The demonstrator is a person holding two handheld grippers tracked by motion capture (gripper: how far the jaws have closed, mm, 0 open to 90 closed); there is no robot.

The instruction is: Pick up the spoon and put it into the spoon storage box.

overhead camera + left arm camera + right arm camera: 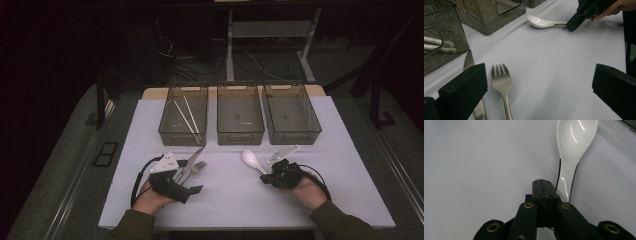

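R gripper (543, 185): jaws clenched flat together, nothing pinched between them; the white spoon (574, 150) lies just beside the tips on their right in the right gripper view, handle end running alongside the jaws, touching or a hair apart, can't tell which. Spoon flat on the bench, bowl up, pointing away toward the bins. L gripper (537, 85): jaws released, spread wide, resting low w/ a fork (502, 85) lying between them near the left jaw, tines forward, not pressed. A knife (471, 72) runs under/beside that left jaw, blade toward the left bin. Plenty of bare room between the two grippers; the front bench edge is close behind both hands. Bench top (225, 195) is a pale sheet, smooth. Three clear bins sit in a row at the far side: left bin (183, 116) holds white chopsticks (189, 116), middle bin (240, 116) and right bin (291, 115) look bare, w/ narrow gaps between them. Room is dark; cables and a desk frame on the floor beyond. High view gives the whole layout and both hands; the left gripper view adds the other gripper's tip right at the spoon handle from the side; the right gripper view gives the shut seam of the jaws up close.
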